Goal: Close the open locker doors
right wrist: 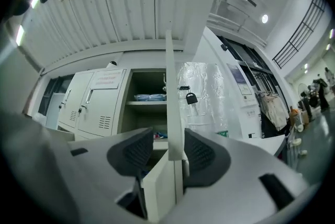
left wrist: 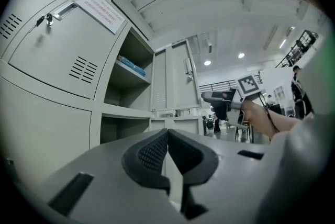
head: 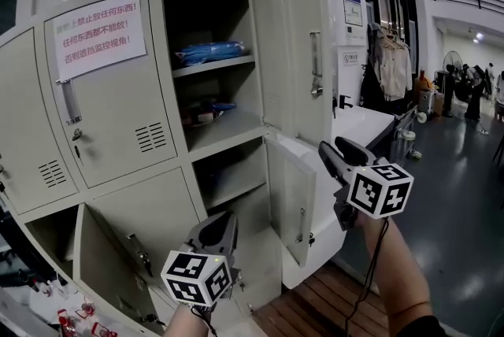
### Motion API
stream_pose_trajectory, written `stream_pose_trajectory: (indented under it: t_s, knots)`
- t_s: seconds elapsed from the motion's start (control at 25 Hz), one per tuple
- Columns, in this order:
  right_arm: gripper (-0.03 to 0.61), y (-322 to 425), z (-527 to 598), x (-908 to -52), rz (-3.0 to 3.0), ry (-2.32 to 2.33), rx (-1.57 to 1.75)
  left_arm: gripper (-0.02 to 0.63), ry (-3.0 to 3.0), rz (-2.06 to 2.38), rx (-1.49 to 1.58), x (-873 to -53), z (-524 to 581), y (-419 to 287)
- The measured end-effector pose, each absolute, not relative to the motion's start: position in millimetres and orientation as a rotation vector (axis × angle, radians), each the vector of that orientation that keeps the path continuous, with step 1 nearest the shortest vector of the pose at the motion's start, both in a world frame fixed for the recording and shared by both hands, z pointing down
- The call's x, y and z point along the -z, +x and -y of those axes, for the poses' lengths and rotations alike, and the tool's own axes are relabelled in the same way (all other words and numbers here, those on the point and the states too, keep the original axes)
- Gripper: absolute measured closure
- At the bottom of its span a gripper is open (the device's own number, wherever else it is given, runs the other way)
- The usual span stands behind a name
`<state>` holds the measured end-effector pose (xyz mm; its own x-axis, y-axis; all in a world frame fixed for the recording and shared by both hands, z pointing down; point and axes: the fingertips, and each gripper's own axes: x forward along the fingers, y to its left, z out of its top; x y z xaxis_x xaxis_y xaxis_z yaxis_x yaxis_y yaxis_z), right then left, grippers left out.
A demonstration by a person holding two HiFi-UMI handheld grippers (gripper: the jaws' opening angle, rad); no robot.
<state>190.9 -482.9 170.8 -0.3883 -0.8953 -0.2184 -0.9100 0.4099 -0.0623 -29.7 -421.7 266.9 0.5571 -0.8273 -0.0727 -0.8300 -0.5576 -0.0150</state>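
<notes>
I face a bank of pale beige metal lockers (head: 150,209) with a pair of tongs in each hand. My left tongs (head: 227,219) point at the lower lockers with their jaws shut together and nothing between them. Down to their left, a low beige locker door (head: 106,264) stands ajar.

My right tongs (head: 324,148) reach toward the right end of the bank with their jaws apart. The tall upper beige locker door (right wrist: 170,92), swung wide open, shows edge-on in the gap between those jaws. I cannot tell whether either pad touches it. Just below those tongs the smaller lower beige door (head: 291,205) also hangs open. A blue bundle (head: 209,52) lies on a shelf up and to their left.
</notes>
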Motion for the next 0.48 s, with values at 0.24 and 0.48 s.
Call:
stream_pose_trajectory:
  t_s: [0.24, 0.48]
  knots:
    - [0.39, 192, 508, -163, -2.48, -1.502, -0.04, 0.609, -2.702, -1.476, -0.076, -262, 440, -28]
    - [0.405, 184, 518, -165, -2.527, -1.479, -0.066, 0.609, -2.685, -1.481, -0.083, -260, 449, -23]
